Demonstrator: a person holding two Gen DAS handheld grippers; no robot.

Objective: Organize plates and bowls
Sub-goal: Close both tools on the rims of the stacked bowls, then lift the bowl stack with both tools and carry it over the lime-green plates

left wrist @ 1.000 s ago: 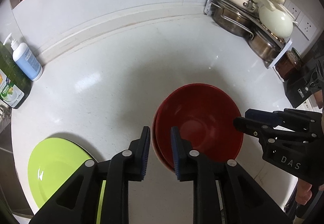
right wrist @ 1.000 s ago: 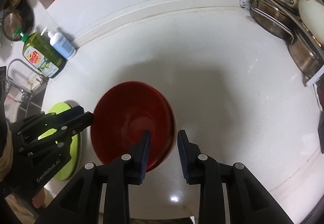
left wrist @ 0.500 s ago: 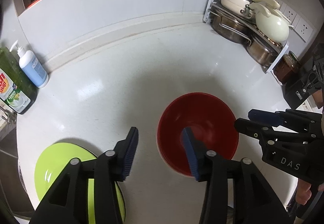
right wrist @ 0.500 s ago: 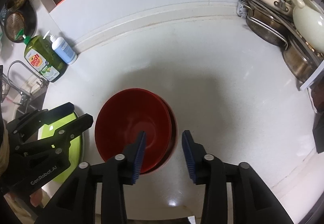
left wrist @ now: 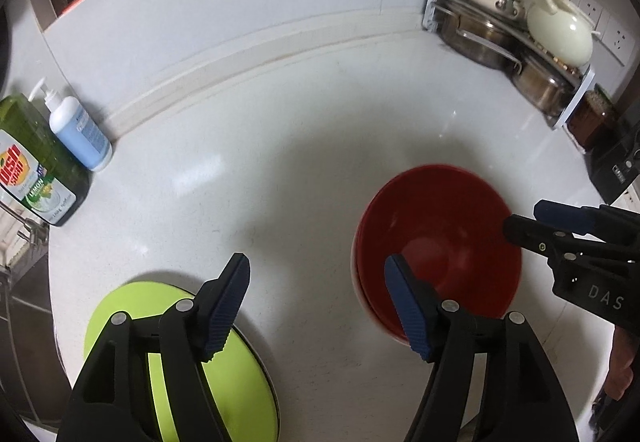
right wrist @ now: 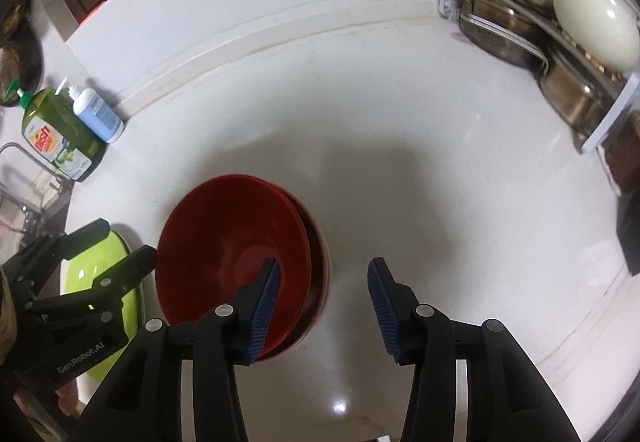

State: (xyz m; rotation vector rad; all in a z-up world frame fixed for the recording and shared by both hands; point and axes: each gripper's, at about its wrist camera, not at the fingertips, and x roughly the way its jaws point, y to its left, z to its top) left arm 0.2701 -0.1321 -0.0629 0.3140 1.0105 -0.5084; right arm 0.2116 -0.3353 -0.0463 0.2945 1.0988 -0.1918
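Observation:
Two red bowls (left wrist: 440,238) (right wrist: 228,242) sit nested on the white counter, the upper one tilted slightly off the lower. A lime green plate (left wrist: 232,374) (right wrist: 100,274) lies to their left near the counter's front edge. My left gripper (left wrist: 320,298) is open above the counter between the plate and the bowls, holding nothing. My right gripper (right wrist: 324,306) is open too, raised over the bowls' right rim and the bare counter, with its left pad above the bowl's inside.
A green dish soap bottle (left wrist: 32,170) and a blue pump bottle (left wrist: 80,134) stand at the back left beside a sink. A corner rack (left wrist: 516,42) with steel pots, a cream pot and a ladle fills the back right. A dark jar (left wrist: 592,118) sits beside it.
Both grippers have opened wide and risen away from the red bowls, which stay nested on the counter. The left gripper let go of the bowl rim it was shut on.

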